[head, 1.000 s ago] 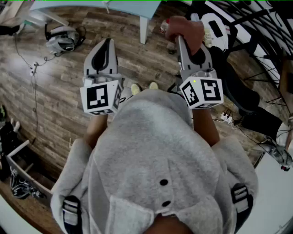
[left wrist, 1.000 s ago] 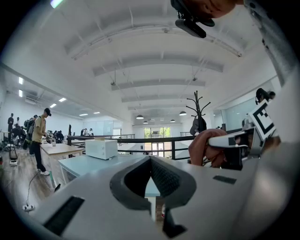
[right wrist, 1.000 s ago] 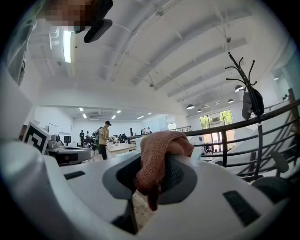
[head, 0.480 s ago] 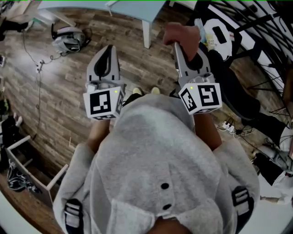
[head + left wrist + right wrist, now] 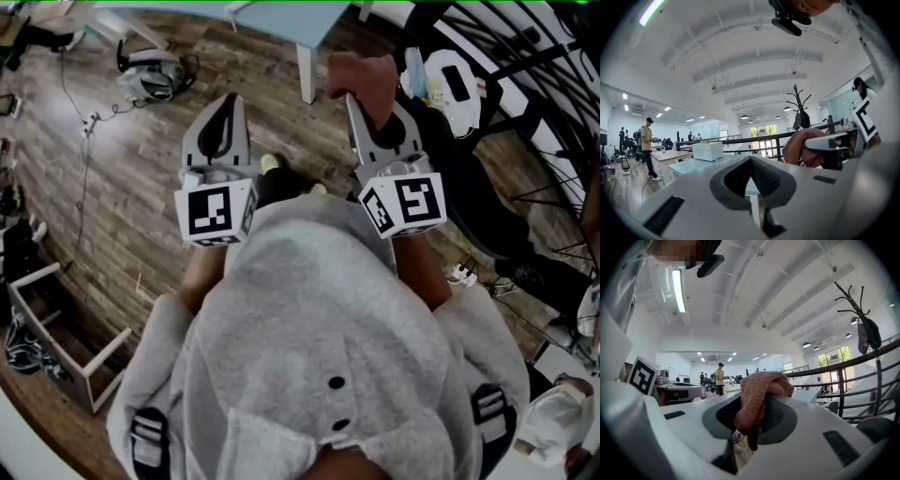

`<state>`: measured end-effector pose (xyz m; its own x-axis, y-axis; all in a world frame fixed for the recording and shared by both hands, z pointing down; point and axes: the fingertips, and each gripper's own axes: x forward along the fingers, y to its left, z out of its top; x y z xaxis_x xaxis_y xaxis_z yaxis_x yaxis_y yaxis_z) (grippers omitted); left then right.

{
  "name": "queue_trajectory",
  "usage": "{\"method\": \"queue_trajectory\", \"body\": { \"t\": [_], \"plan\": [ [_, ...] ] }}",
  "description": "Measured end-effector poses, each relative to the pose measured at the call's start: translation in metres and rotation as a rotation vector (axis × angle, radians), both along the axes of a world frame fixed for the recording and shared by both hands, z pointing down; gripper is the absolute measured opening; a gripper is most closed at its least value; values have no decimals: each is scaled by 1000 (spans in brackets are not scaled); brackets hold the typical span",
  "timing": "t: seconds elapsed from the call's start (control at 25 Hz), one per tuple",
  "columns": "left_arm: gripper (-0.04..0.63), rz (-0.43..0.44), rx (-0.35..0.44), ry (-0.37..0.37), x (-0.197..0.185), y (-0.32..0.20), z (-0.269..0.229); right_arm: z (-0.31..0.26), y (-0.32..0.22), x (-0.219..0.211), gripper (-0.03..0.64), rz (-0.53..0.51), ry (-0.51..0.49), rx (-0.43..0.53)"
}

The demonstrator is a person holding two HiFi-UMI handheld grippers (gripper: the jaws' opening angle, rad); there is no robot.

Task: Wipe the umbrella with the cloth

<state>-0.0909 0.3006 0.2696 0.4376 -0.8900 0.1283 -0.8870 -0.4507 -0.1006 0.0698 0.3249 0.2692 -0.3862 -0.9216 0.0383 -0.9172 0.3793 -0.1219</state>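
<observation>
Head view: over the last second the wooden floor (image 5: pixel 122 187) has slid sideways under me, but the black-and-white umbrella (image 5: pixel 473 164), thin ribs fanning over dark fabric, stays at upper right beyond my right gripper (image 5: pixel 362 101) and untouched, so I judge wiping hasn't begun. That gripper's jaws are clamped on a bunched, rust-coloured knit cloth (image 5: pixel 364 75). My left gripper (image 5: pixel 233 101) is fully closed on nothing.

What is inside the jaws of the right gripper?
A reddish-brown cloth is pinched in the right gripper, bunched over its jaws. How deep it sits between them is covered by the cloth itself.
</observation>
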Motion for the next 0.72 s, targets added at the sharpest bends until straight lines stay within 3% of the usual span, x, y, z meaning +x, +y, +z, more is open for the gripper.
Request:
{"method": "queue_trajectory", "body": {
  "t": [0.72],
  "plan": [
    [14,37,15,7,12,-38,13,8,-36,-13,77,-31,45,25]
  ]
}}
